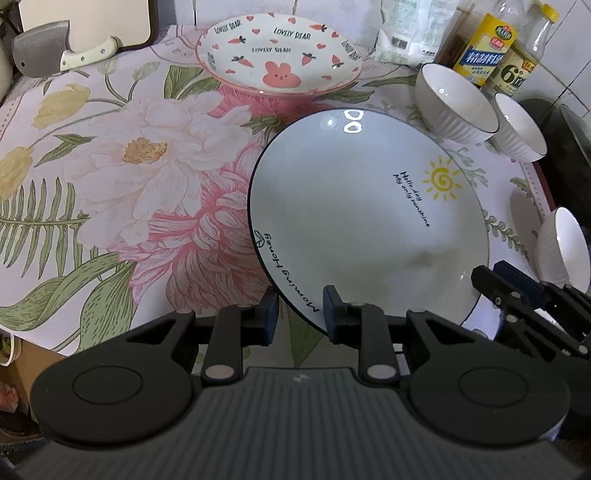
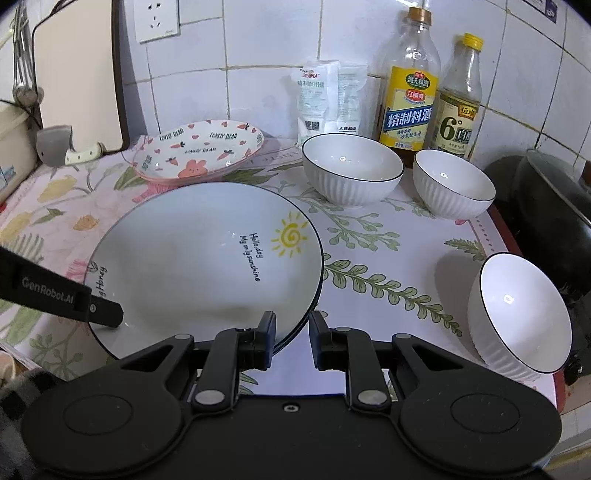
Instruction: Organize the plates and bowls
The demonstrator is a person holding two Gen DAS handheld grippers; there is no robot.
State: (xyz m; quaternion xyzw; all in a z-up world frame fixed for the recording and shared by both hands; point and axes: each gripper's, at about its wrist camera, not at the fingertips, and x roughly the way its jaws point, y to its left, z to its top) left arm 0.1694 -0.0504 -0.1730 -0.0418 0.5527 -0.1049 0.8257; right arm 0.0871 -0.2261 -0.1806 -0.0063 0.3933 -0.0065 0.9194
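Note:
A white sun-print plate (image 1: 369,221) with a dark rim is tilted above the floral cloth. My left gripper (image 1: 300,317) has its two pads on either side of the plate's near-left rim. My right gripper (image 2: 292,338) has its pads on either side of the plate's near-right rim (image 2: 207,258). It also shows in the left wrist view (image 1: 495,284). A pink bunny plate (image 1: 277,55) sits at the back, also seen in the right wrist view (image 2: 197,151). Three white ribbed bowls (image 2: 351,170) (image 2: 452,182) (image 2: 517,314) stand to the right.
Two sauce bottles (image 2: 408,99) (image 2: 458,110) and white packets (image 2: 327,99) stand against the tiled wall. A cleaver (image 1: 51,50) and cutting board (image 1: 88,18) lie at the back left. A dark wok (image 2: 554,206) sits past the cloth's right edge.

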